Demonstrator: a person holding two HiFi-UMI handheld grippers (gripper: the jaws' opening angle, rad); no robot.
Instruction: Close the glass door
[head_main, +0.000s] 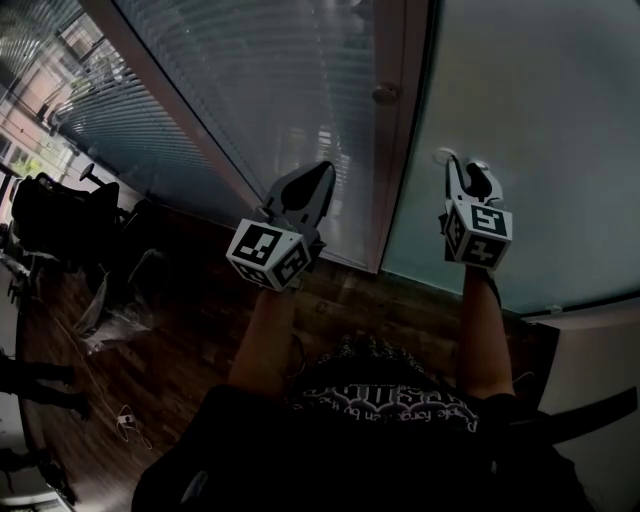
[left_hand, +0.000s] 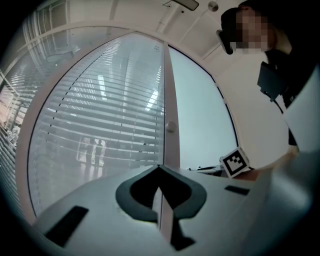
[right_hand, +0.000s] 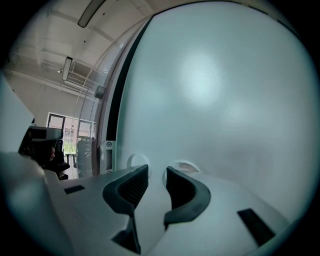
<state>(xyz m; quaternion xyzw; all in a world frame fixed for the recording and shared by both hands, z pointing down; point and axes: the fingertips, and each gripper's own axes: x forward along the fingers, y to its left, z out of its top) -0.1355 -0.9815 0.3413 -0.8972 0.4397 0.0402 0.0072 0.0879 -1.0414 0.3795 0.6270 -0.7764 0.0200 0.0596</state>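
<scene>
Glass door (head_main: 545, 120), a frosted pane, fills the right of the head view; the right gripper view shows a dark gap along its left edge. The right tool (right_hand: 156, 171), jaws slightly apart with nothing between them, is held close to the pane beside a round fitting (head_main: 441, 157); whether it touches cannot be told. The left tool (left_hand: 159, 169), jaws together and empty, points at the frame (left_hand: 171, 90) between the door and a window with blinds (left_hand: 100, 125), above a wood floor (head_main: 200, 330).

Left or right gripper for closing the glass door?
Right, probably. The right gripper is open with its tips at the frosted glass door, by its round fitting. The left gripper is shut, facing the blinds panel.
</scene>
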